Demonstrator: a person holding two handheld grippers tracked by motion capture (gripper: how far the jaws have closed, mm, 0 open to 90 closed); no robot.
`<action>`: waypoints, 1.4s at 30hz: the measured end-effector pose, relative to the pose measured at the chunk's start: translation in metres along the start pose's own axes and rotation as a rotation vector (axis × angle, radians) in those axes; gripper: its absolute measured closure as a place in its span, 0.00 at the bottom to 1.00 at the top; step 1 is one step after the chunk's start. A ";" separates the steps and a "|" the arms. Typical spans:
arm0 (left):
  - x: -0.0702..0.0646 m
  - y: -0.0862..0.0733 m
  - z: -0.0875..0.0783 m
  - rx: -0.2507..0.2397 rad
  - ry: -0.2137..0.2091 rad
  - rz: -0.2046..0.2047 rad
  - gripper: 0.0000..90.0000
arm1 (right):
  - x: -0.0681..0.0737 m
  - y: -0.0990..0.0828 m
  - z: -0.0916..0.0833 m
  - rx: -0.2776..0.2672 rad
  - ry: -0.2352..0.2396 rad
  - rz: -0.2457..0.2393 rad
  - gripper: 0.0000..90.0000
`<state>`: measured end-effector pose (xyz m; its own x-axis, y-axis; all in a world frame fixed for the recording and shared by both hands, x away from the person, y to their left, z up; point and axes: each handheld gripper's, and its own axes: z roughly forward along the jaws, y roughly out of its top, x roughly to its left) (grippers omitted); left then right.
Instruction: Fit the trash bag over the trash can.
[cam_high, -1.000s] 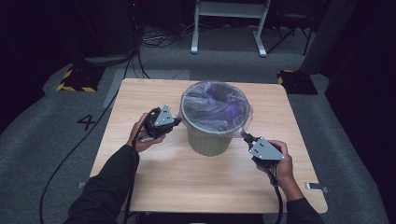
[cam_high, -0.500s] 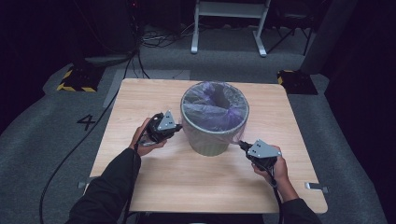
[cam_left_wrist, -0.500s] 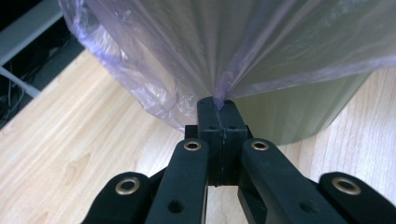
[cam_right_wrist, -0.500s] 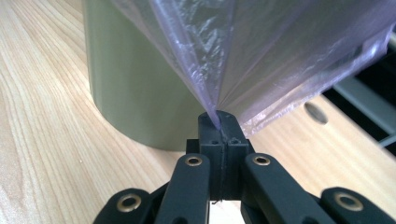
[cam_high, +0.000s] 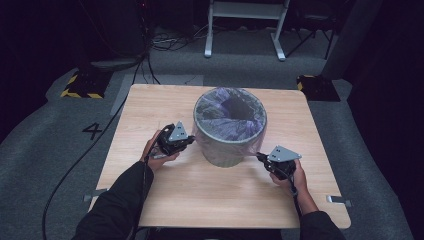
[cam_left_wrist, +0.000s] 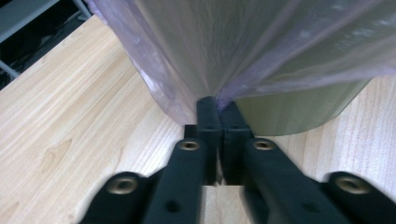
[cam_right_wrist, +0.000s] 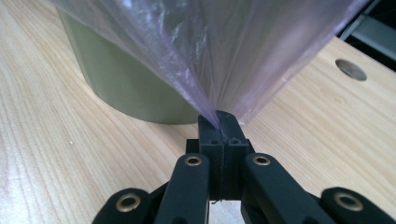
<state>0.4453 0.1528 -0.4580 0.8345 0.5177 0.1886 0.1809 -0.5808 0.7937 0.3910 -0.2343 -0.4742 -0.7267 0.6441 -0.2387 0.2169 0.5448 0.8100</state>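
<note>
Both grippers have pulled the purple bin liner (cam_high: 227, 135) down over the green waste bin (cam_high: 225, 155) on the table (cam_high: 150, 115). Left gripper (cam_left_wrist: 215, 109) fingers, just opening slightly, pinch film; right gripper (cam_right_wrist: 219, 122) fingers clamp film. Liner nearly seated.

Translucent purple bag (cam_high: 230, 117) over olive-green bin (cam_high: 225, 155); light wood-grain table (cam_high: 215, 195); black grippers (cam_high: 175, 142).

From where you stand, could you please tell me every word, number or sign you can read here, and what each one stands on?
"4": a dark numeral on the grey floor, left of the table.
Yellow-and-black hazard stripes, no lettering, on the floor block behind it.
Bin, liner and table: no text.
</note>
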 end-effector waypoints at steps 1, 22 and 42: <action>-0.001 -0.002 -0.001 -0.015 -0.007 -0.009 0.91 | -0.001 -0.001 0.000 -0.004 -0.006 0.013 1.00; -0.024 -0.035 -0.041 -0.006 -0.043 -0.207 0.17 | -0.039 -0.024 -0.024 0.026 0.032 0.150 0.32; -0.060 -0.072 -0.043 0.156 -0.060 -0.180 0.17 | -0.035 -0.003 -0.065 -0.081 -0.029 0.208 0.20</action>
<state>0.3593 0.1909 -0.5016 0.8101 0.5861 0.0137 0.4037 -0.5747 0.7119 0.3738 -0.2935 -0.4334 -0.6524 0.7540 -0.0762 0.3065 0.3545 0.8834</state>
